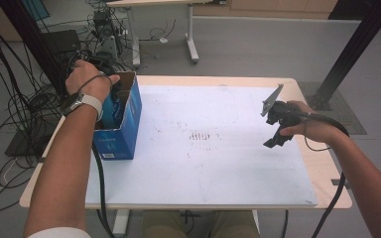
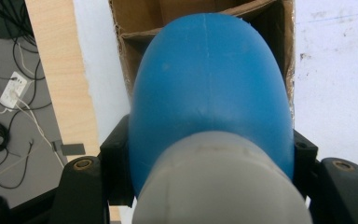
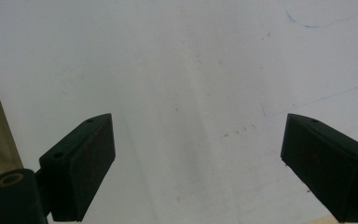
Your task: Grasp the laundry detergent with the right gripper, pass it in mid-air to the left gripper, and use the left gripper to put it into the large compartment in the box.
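White table (image 1: 218, 163): left gripper (image 2: 209, 154) gripping blue bottle (image 2: 209, 84) over box (image 1: 124, 124).

No legible text
The blue cardboard box (image 1: 120, 130) carries a small white label low on its side, too blurred to read.

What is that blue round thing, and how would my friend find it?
Start at the white sheet covering the table, then go to its left edge, where an open blue cardboard box stands. The blue bottle is clamped in the left gripper right above the box's opening; its smooth, rounded blue body and grey end set it apart from the brown cardboard.
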The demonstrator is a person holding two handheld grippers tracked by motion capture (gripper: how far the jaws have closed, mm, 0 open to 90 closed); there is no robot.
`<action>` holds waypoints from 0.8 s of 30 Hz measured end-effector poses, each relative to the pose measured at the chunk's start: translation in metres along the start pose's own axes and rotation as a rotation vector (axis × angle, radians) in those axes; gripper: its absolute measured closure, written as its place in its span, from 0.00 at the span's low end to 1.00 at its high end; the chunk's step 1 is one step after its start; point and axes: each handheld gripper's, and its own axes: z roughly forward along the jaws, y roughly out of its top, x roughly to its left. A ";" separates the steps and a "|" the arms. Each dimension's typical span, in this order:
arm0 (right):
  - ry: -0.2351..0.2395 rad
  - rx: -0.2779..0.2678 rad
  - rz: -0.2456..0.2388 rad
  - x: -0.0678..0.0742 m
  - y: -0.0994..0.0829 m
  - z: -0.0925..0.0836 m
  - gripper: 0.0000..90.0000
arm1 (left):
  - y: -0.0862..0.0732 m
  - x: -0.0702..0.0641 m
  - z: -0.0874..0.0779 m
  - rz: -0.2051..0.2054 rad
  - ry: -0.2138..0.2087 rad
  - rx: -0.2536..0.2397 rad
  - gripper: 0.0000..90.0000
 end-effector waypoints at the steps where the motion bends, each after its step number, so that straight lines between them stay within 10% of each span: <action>1: 0.000 0.001 0.000 0.000 0.000 0.000 0.11 | 0.000 0.000 0.001 -0.001 -0.001 -0.001 0.42; 24: 0.009 0.006 0.010 0.000 -0.001 0.006 0.11 | -0.006 -0.007 0.038 0.013 -0.008 -0.004 0.42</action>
